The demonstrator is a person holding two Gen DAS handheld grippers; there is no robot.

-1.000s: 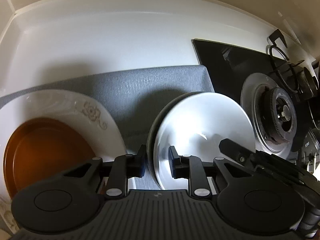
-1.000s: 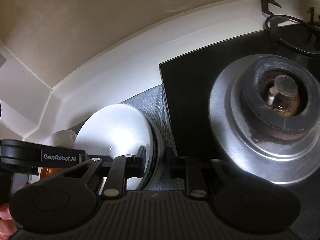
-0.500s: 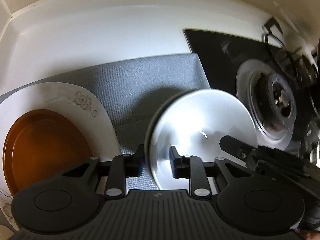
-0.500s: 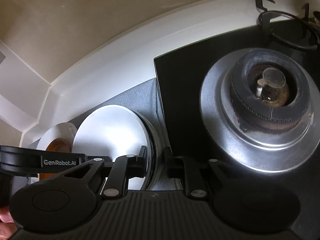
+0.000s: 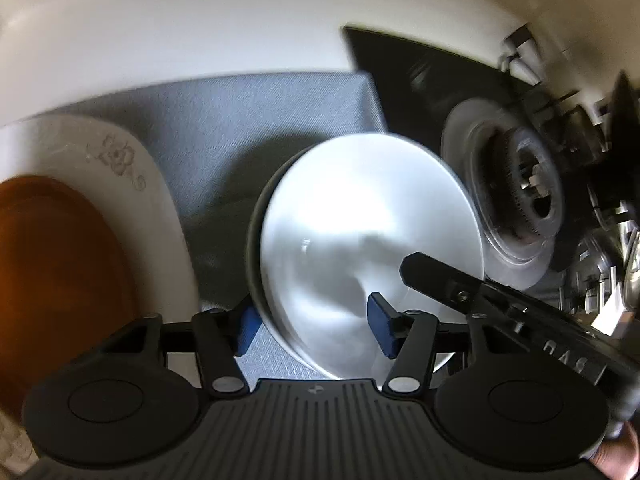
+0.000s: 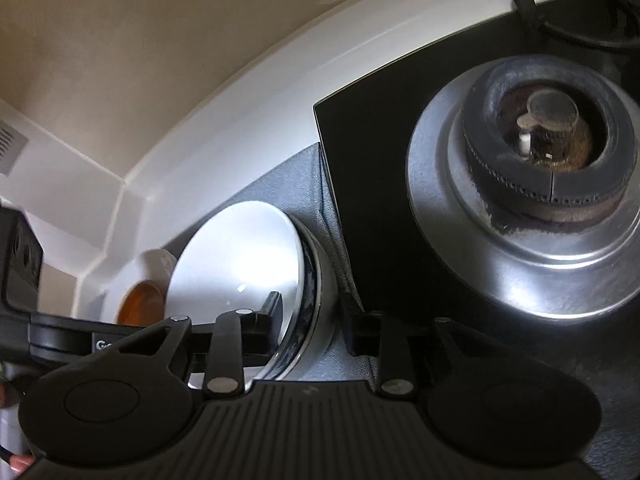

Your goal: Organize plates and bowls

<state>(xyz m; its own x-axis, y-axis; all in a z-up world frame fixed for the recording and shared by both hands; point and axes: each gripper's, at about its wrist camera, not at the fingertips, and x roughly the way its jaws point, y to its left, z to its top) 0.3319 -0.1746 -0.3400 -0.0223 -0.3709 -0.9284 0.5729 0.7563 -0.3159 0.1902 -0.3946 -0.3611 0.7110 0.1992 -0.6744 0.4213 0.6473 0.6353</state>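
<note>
A white bowl [image 5: 368,236] with a dark outer wall sits on the grey mat [image 5: 248,120]; it also shows in the right wrist view [image 6: 240,256]. My left gripper [image 5: 314,326] is open, its fingers straddling the bowl's left rim. My right gripper [image 6: 312,320] is open, its fingers straddling the bowl's right rim; its body shows in the left wrist view [image 5: 500,300]. A brown plate [image 5: 56,280] lies on a white flowered plate [image 5: 132,176] at the left, also seen in the right wrist view [image 6: 140,304].
A black glass hob [image 6: 380,152] with a steel gas burner [image 6: 540,184] lies right of the mat. A white counter edge and wall [image 5: 200,20] run behind. A black pan support [image 6: 580,12] stands at the far right.
Both grippers have opened from the bowl's rim. The bowl has come down onto the mat. The left view has shifted and is blurred by motion.
</note>
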